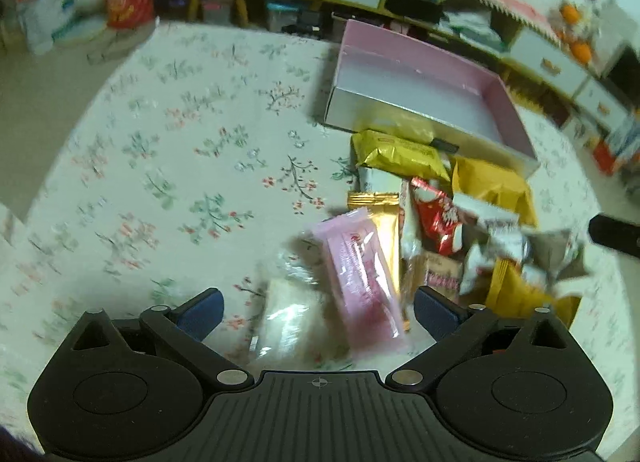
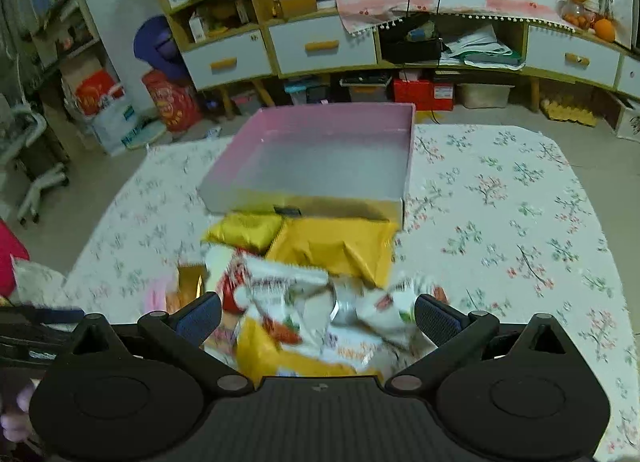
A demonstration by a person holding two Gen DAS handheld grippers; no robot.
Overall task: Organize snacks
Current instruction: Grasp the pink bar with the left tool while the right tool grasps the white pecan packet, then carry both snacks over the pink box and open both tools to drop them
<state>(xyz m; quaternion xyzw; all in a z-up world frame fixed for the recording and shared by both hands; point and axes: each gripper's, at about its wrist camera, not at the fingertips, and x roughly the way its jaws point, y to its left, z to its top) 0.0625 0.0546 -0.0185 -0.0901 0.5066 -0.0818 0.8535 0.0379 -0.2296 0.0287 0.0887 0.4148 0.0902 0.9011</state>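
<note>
Crowding the pink box's (image 2: 320,165) front, a snack pile (image 2: 304,286) is straddled by both spread-jawed grippers, left gripper (image 1: 318,312) and right gripper (image 2: 318,314).

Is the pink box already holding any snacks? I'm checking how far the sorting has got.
No. In the right wrist view the pink box shows a bare floor, and the snack pile lies on the cloth in front of it.

Motion blur smears the snack pile (image 2: 304,302) between the right tool's (image 2: 318,320) fingers, so its labels cannot be read. The pink packet (image 1: 360,278) and clear wrapper (image 1: 286,322) ahead of the left tool (image 1: 318,312) are blurred too. The box (image 2: 408,165) hides the packets' far edges.
</note>
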